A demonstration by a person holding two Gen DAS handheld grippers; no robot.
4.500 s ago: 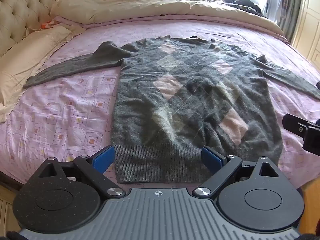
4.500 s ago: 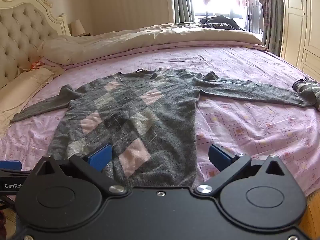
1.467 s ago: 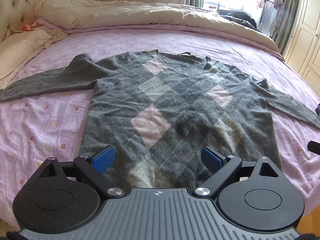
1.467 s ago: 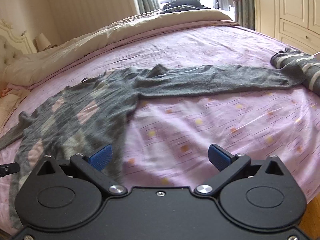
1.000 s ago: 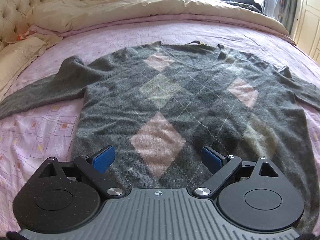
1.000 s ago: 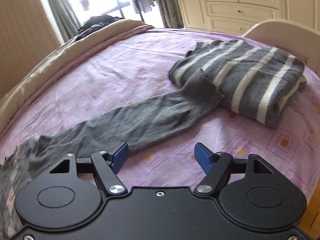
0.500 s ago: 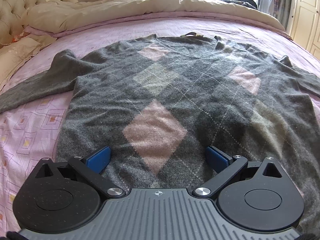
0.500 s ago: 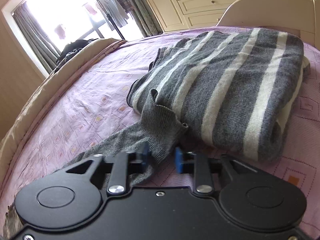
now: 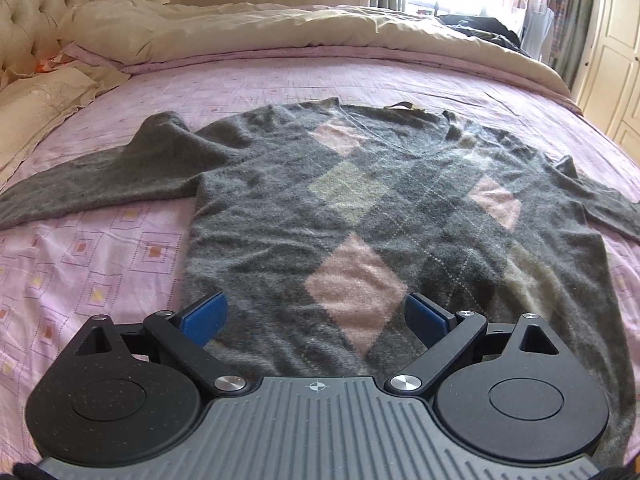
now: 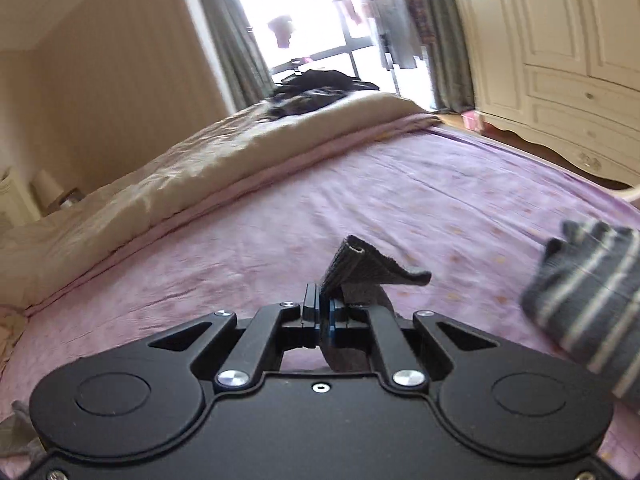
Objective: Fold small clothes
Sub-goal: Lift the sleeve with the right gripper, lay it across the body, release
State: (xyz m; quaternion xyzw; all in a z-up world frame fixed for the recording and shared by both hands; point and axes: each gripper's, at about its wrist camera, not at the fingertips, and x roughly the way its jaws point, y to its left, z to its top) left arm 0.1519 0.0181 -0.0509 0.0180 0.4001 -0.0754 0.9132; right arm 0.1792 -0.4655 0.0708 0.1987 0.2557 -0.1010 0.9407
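Note:
A grey sweater point(image 9: 400, 216) with pink and pale diamonds lies flat, front up, on the purple bedsheet point(image 9: 100, 264), its left sleeve point(image 9: 92, 184) stretched out to the left. My left gripper point(image 9: 316, 314) is open and empty, hovering low over the sweater's lower body. My right gripper point(image 10: 320, 308) is shut on the cuff of the sweater's right sleeve point(image 10: 360, 268) and holds it lifted off the sheet point(image 10: 440, 200). The cuff sticks up past the fingertips.
A folded grey striped garment point(image 10: 592, 304) lies on the bed to the right of my right gripper. A beige duvet point(image 9: 280, 36) is bunched along the far side, pillows point(image 9: 36, 96) by the tufted headboard at left. White wardrobes point(image 10: 560, 60) stand beyond the bed.
My right gripper closed on the sleeve cuff beside the striped garment, lifted it and swung left away from that garment. My left gripper drew back slightly over the sweater, still open.

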